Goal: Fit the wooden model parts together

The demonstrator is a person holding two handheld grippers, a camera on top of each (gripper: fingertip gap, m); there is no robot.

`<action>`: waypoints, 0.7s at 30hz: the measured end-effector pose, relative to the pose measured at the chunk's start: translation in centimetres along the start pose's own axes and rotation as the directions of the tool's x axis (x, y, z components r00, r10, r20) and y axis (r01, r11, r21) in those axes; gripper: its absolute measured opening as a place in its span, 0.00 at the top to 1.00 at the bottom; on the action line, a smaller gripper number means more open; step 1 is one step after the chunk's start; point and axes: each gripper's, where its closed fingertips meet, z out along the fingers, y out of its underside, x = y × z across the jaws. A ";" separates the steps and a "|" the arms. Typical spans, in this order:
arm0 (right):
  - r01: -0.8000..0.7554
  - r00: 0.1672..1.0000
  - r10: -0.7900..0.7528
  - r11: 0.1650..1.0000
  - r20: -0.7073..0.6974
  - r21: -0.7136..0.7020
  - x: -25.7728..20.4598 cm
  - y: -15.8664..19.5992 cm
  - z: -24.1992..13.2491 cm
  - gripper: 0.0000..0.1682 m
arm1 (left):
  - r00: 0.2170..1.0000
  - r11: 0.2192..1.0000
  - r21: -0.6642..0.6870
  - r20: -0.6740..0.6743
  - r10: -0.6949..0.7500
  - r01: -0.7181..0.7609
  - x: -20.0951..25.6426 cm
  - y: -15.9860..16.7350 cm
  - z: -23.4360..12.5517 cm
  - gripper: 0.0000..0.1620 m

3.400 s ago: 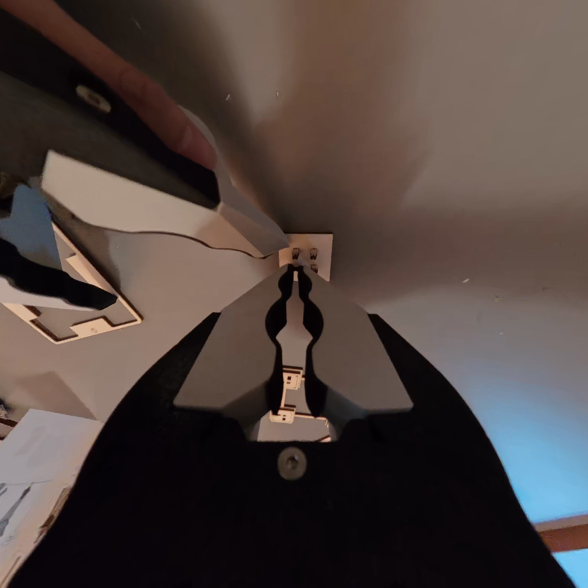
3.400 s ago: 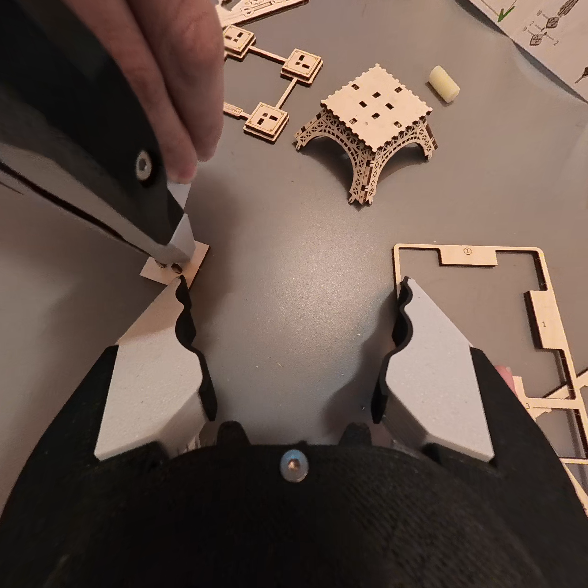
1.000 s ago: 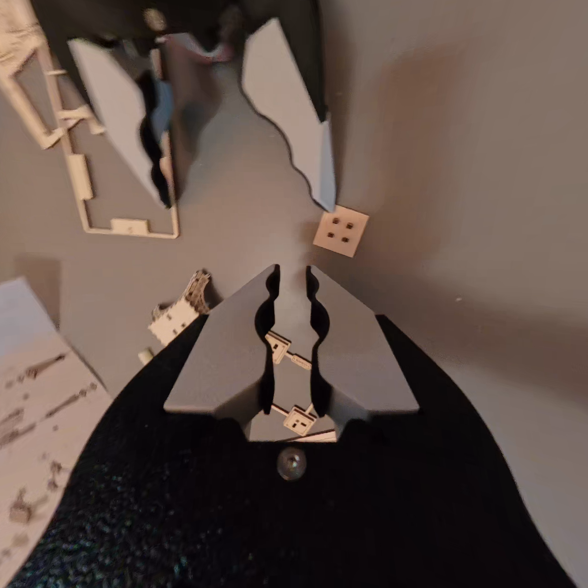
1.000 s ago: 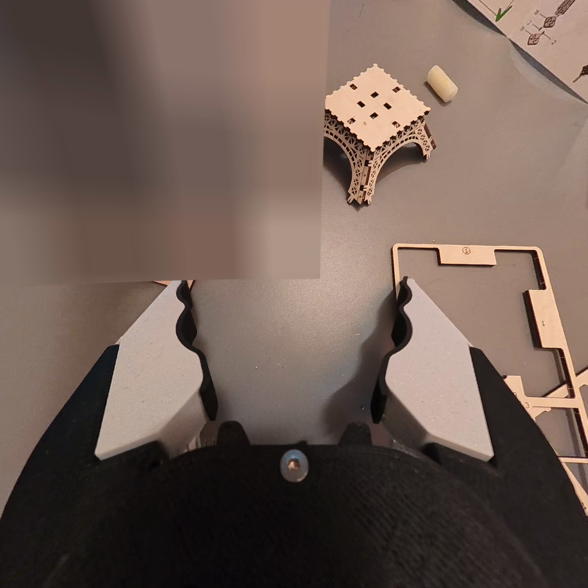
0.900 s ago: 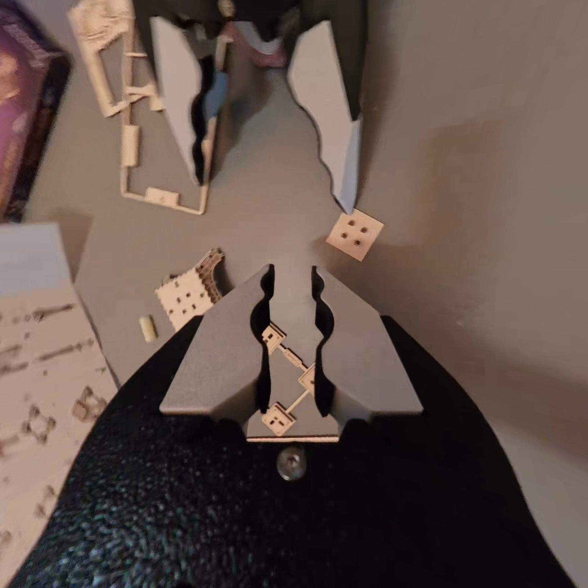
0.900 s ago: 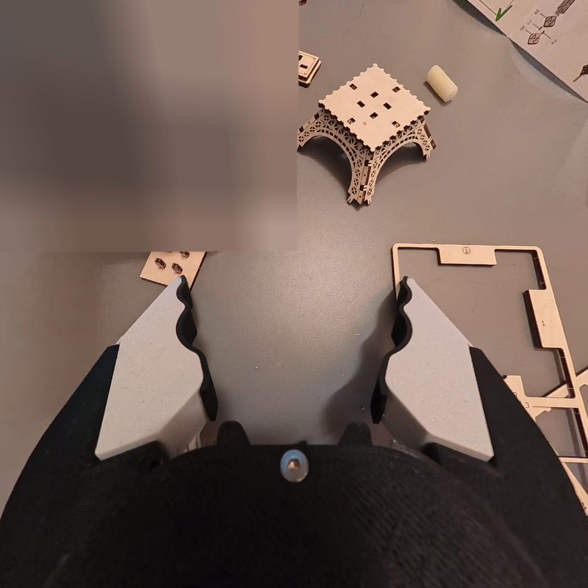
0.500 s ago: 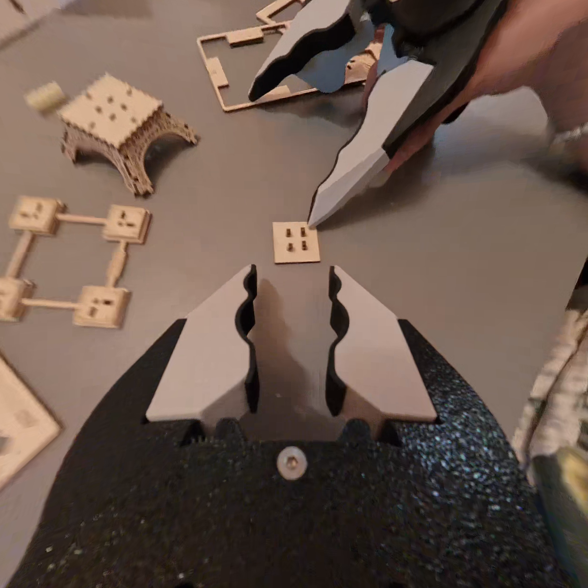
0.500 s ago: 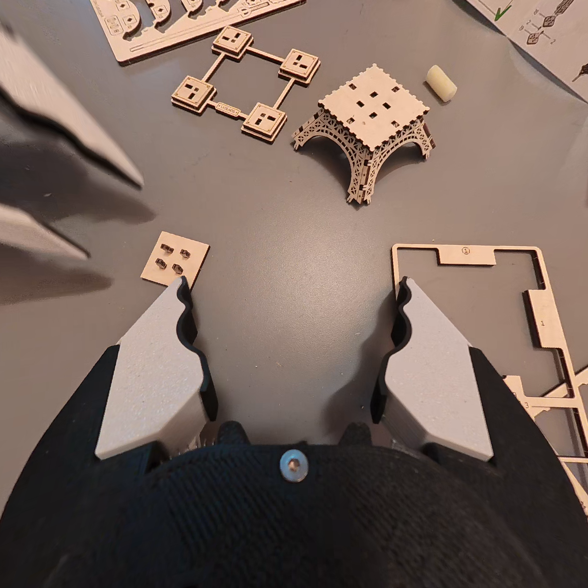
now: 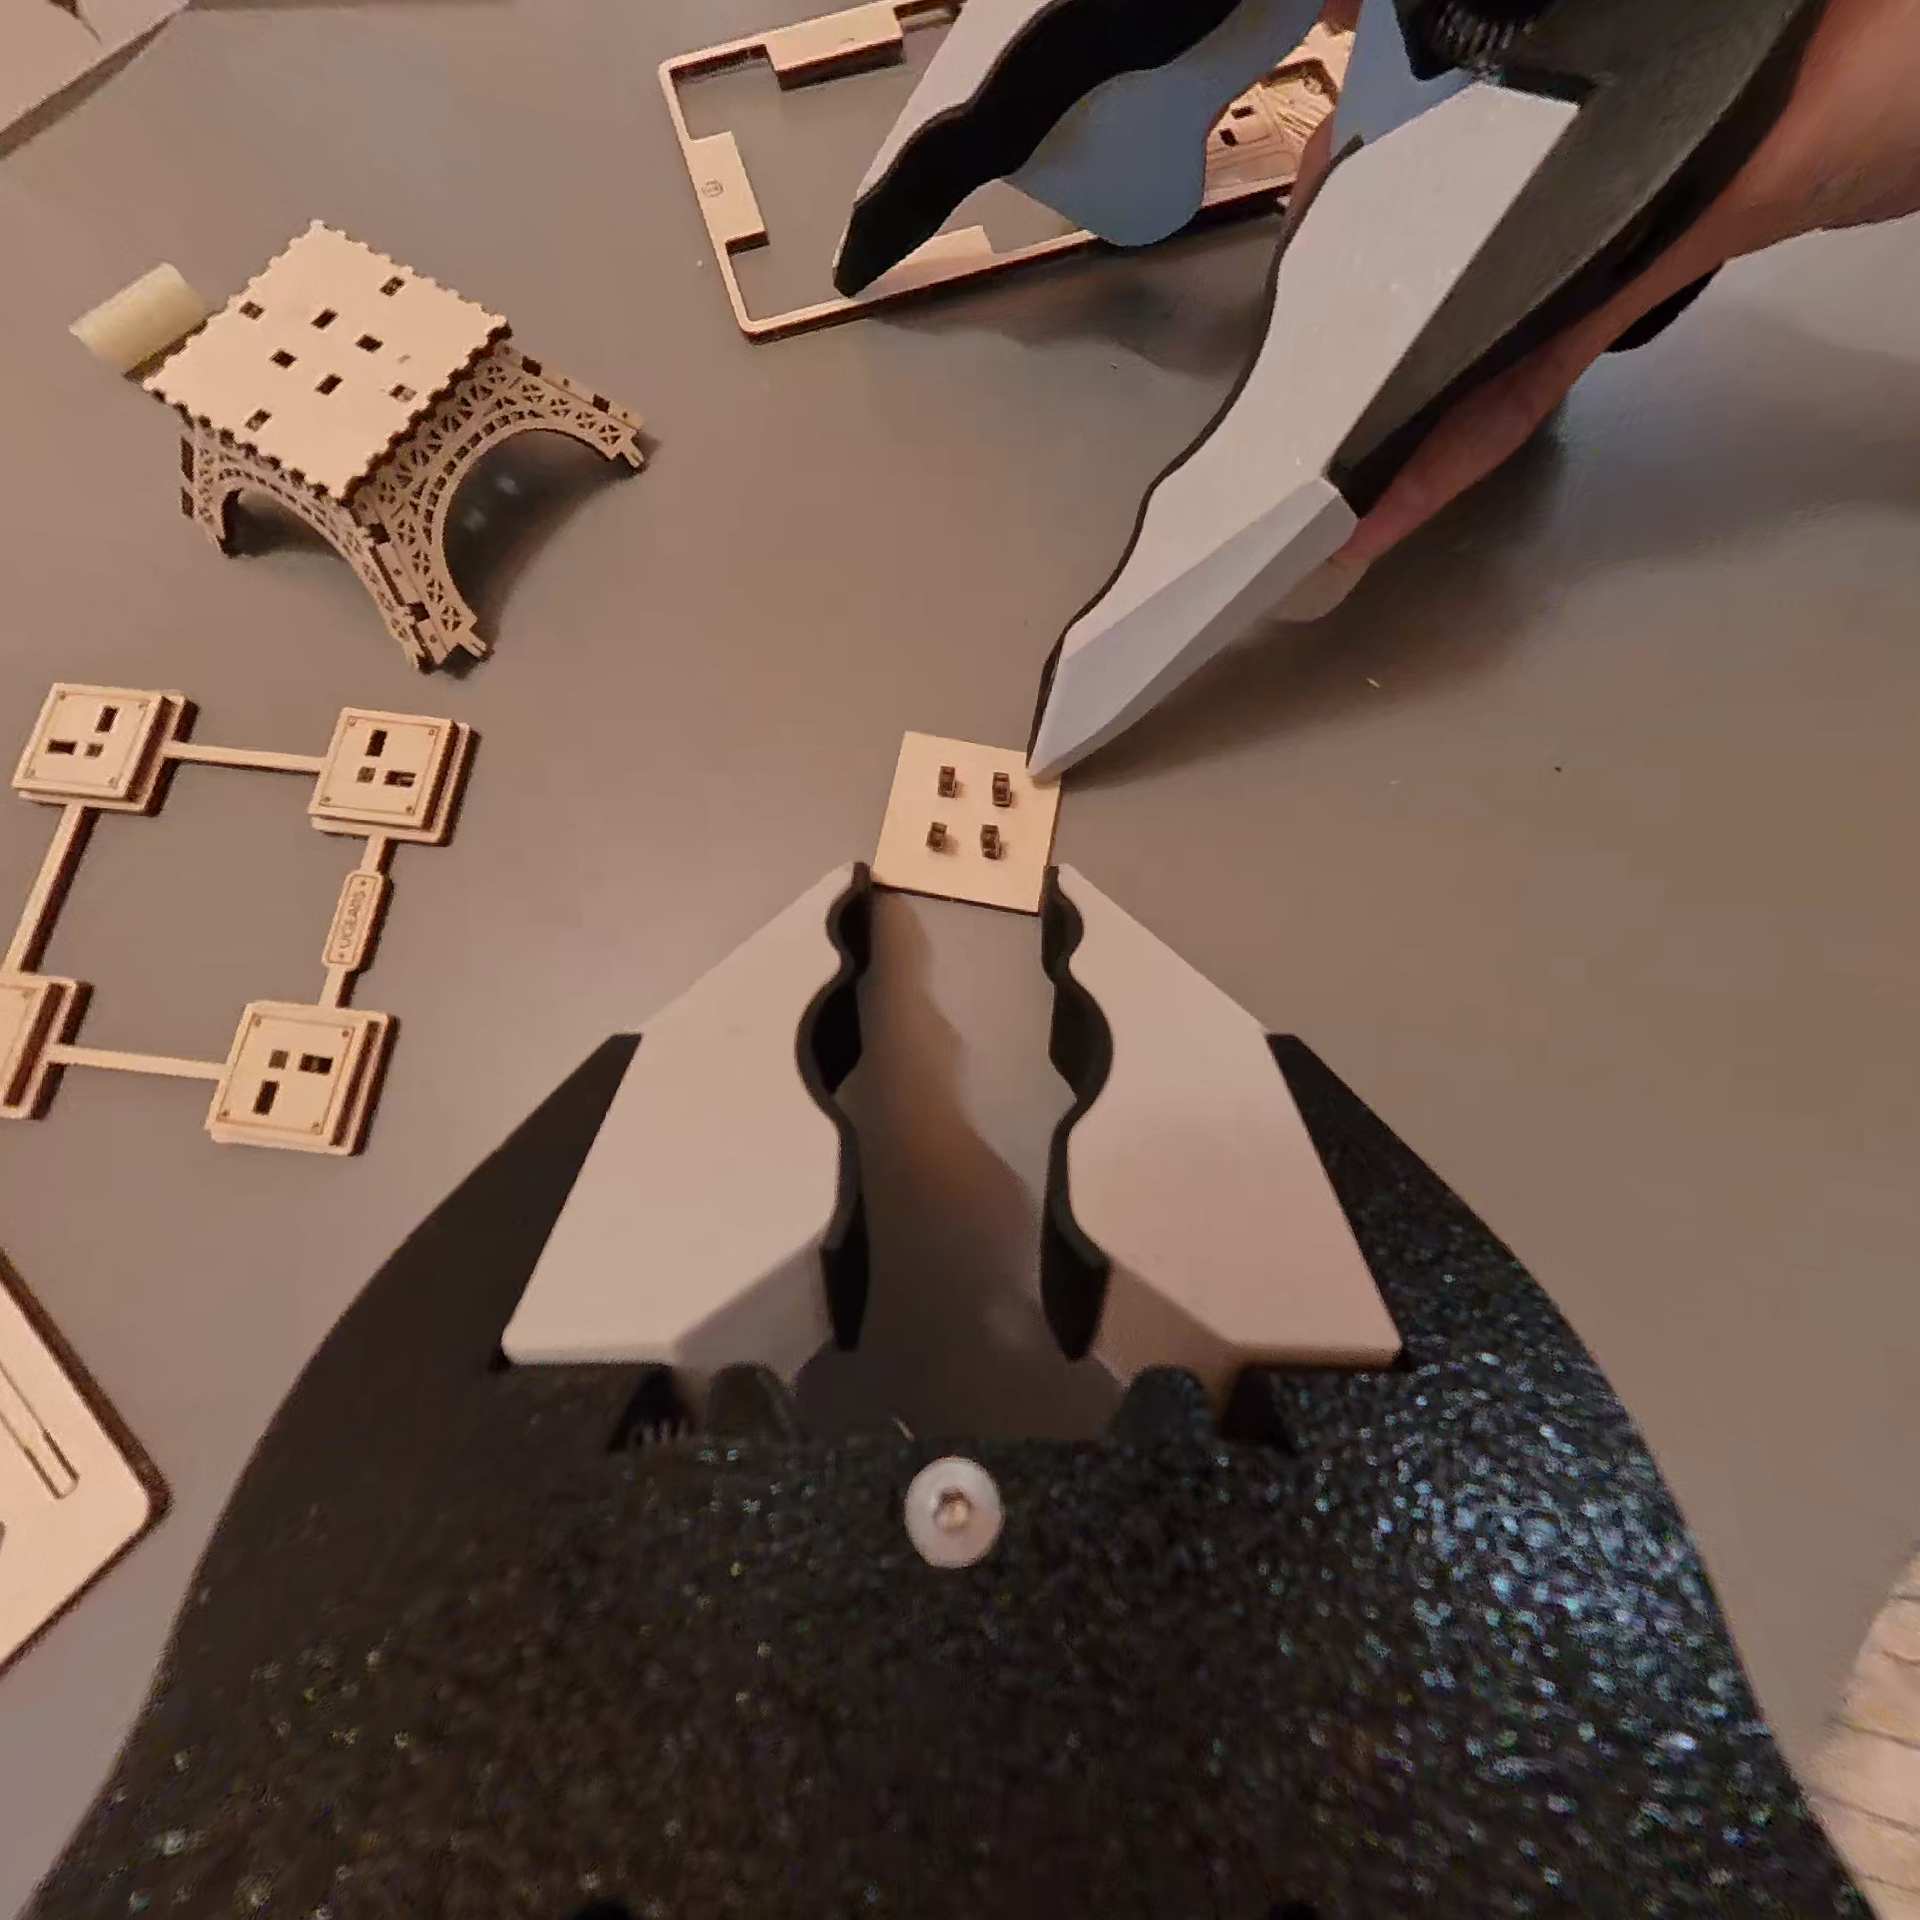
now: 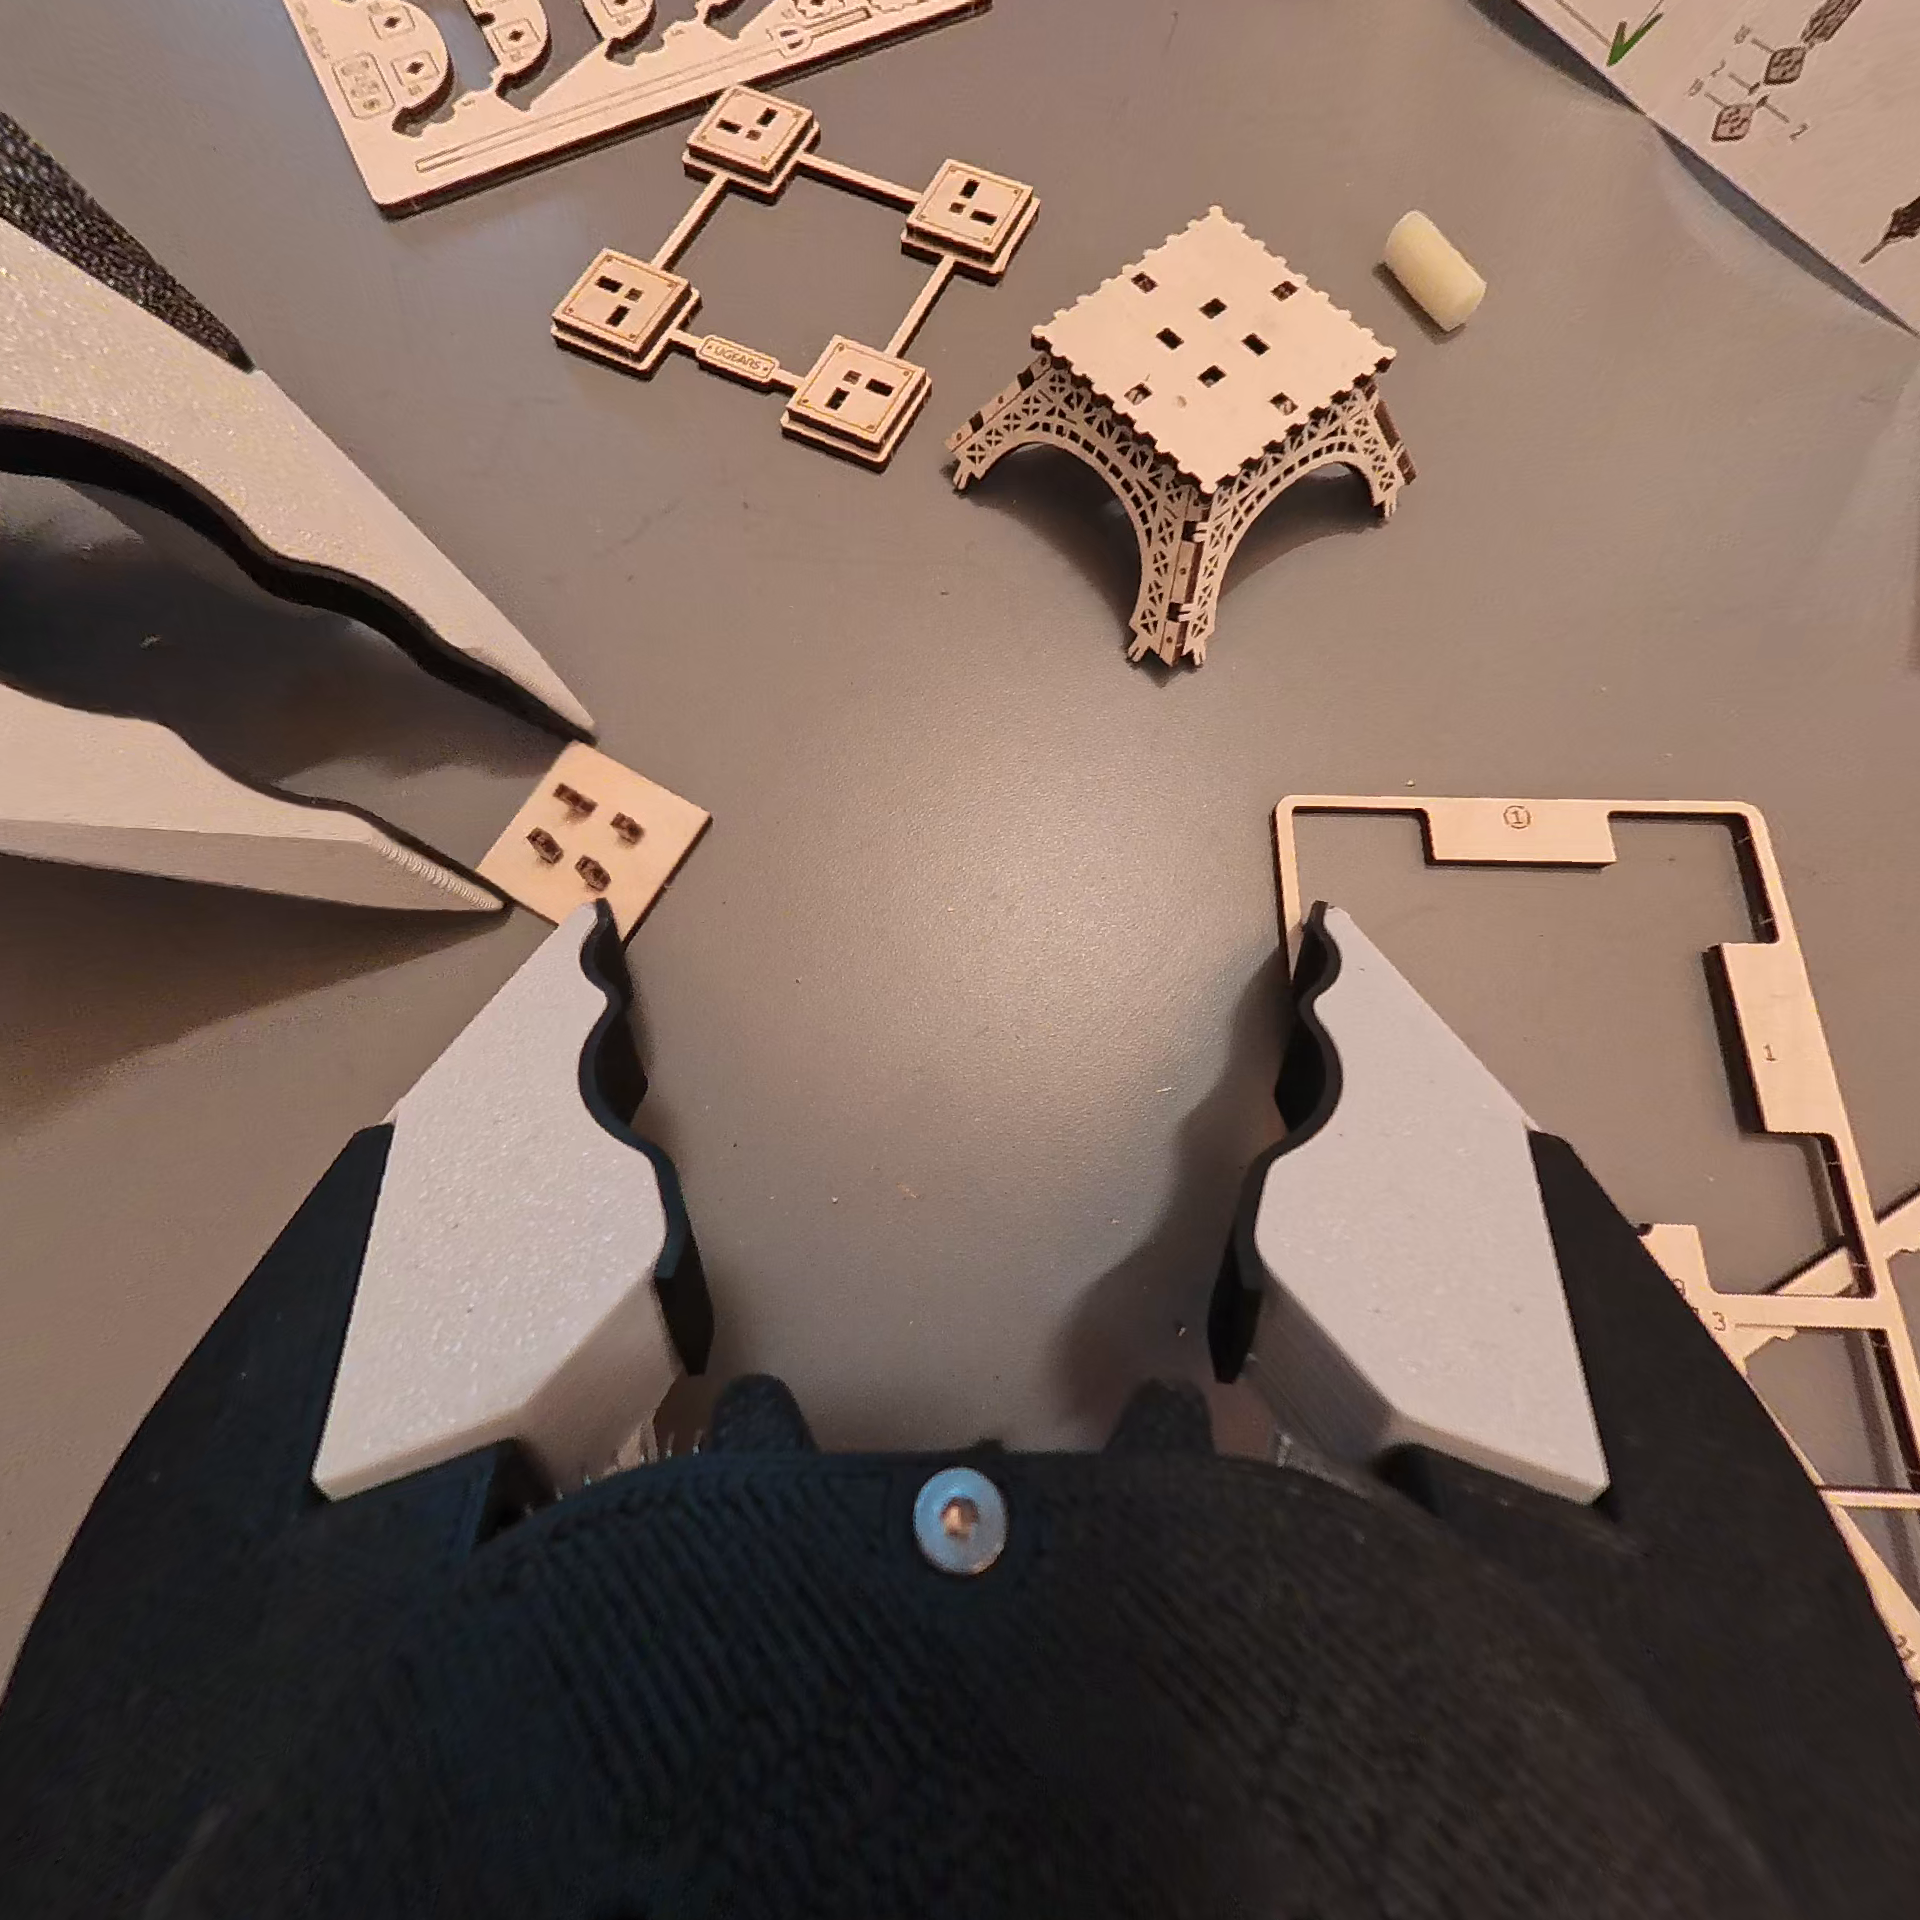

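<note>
A small square wooden plate (image 9: 966, 821) with four slots lies flat on the grey table (image 9: 1455, 1039). My left gripper (image 9: 956, 883) is open, its two fingertips set on either side of the plate's near edge. My right gripper (image 10: 961, 914) is wide open and empty; its left fingertip (image 10: 597, 920) touches the plate (image 10: 613, 842) at one edge. In the left wrist view that fingertip (image 9: 1044, 764) rests at the plate's far right corner. The assembled wooden tower base (image 10: 1205, 395) stands beyond, also shown in the left wrist view (image 9: 343, 416).
A wooden frame of four linked square pads (image 10: 800, 270) lies beside the tower base. An emptied sprue frame (image 10: 1766, 1039) lies at the right, a parts sheet (image 10: 623, 83) and a paper instruction sheet (image 10: 1766, 104) at the back, and a small cream cylinder (image 10: 1434, 270) near the base.
My left gripper let go of the plate, opened, swung round and came in low so its tips now flank the plate's near edge. The right gripper has stayed still.
</note>
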 end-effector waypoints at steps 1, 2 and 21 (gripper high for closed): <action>-0.001 1.000 0.001 1.000 0.000 0.000 0.0 0.0 0.0 0.26 | 1.000 1.000 0.002 -0.006 0.019 -0.019 0.0 0.0 0.0 0.81; 0.000 1.000 0.000 1.000 0.000 0.000 0.0 0.0 0.0 0.26 | 0.999 1.000 0.003 -0.018 0.031 -0.031 -0.1 -0.1 0.0 0.81; -0.008 1.000 0.008 1.000 -0.005 0.002 0.1 0.0 -0.1 0.28 | 0.937 0.974 0.036 -0.268 0.225 -0.223 -0.6 -0.6 0.7 0.81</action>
